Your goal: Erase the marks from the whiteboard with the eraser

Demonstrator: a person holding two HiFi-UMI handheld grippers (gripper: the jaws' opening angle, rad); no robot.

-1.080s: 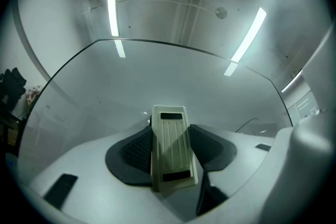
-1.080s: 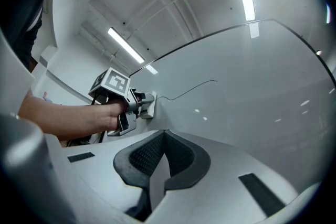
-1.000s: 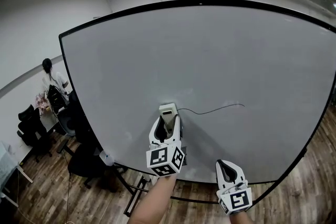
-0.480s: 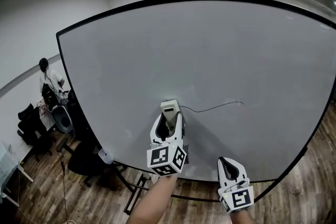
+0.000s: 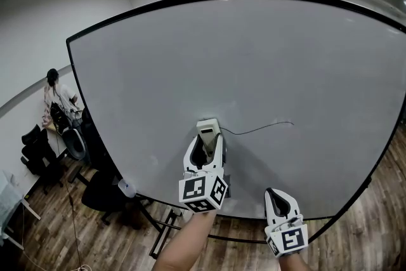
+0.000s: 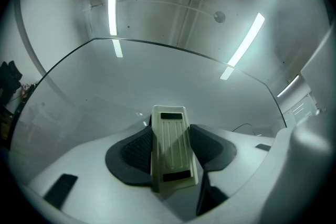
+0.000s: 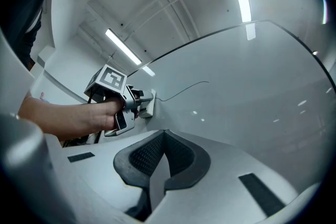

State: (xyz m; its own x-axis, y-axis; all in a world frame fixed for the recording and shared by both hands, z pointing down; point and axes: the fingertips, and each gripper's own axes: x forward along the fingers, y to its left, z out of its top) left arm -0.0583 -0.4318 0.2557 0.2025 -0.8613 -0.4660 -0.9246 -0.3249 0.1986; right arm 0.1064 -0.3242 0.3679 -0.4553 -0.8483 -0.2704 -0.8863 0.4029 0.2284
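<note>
- Holding the eraser (image 5: pixel 207 129) in my left gripper (image 5: pixel 206 141): jaws clamped on its sides, its face against the whiteboard (image 5: pixel 254 60), low and approx. centre.
- Progress, my guess: nearly all the board reads clean. One thin black line (image 5: pixel 260 129) is left, running right from the eraser's edge, so the job's prob. close to done, w/ a sweep rightward to go.
- Right gripper (image 5: pixel 280 201) hangs low, below the board's bottom edge, jaws together, nothing in them.
- Views:
  - Left gripper view shows the grip best, w/ the eraser's ribbed back between both pads (image 6: pixel 134 149), but only a scrap of the line at far right.
  - Right gripper view gives what the others don't: side-on, the eraser looks pressed to the board right at the line's left end.
  - Only head view takes in the whole board.
</note>
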